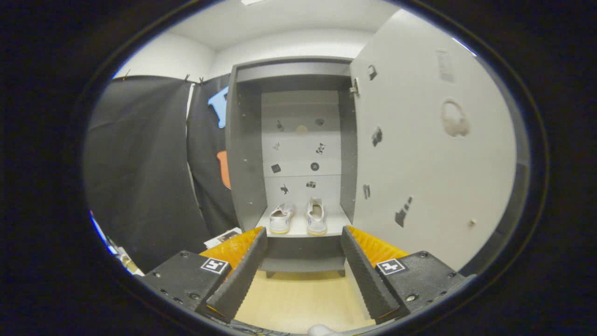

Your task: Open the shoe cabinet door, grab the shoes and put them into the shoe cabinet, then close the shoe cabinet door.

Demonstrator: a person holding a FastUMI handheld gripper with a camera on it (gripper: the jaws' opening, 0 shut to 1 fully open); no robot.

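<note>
Facing the open cabinet point(291, 140) squarely, the gripper point(303, 235) hung back from it with its fingers point(240, 273) spread wide and nothing between them. Both shoes point(298, 217) already sat side by side on the bottom shelf point(338, 224), toes toward the back wall, just beyond the fingertips and well inside the front edge. The door point(419, 154) stood swung fully open on the right, hinged at the cabinet's right side, its inner face turned toward the camera and its free edge nearest the gripper.

Judging from that layout, the step in hand was the last one: closing the door. To do it well, the gripper would need to move right and get behind the door's free edge, or onto its outer face, since pushing on the inner face would only open it wider. A small knob-like spot point(472, 222) showed low on the panel near the free edge, but it was too small to say whether it was a handle. A contact near the free edge, far from the hinge point(355, 87), would give the easiest swing. The push should follow the door's arc rather than a straight line, and ease off near the frame so the panel met it softly. The shoes looked clear of the door's path, so they should not block it. The wooden floor point(298, 298) in front was bare.
</note>
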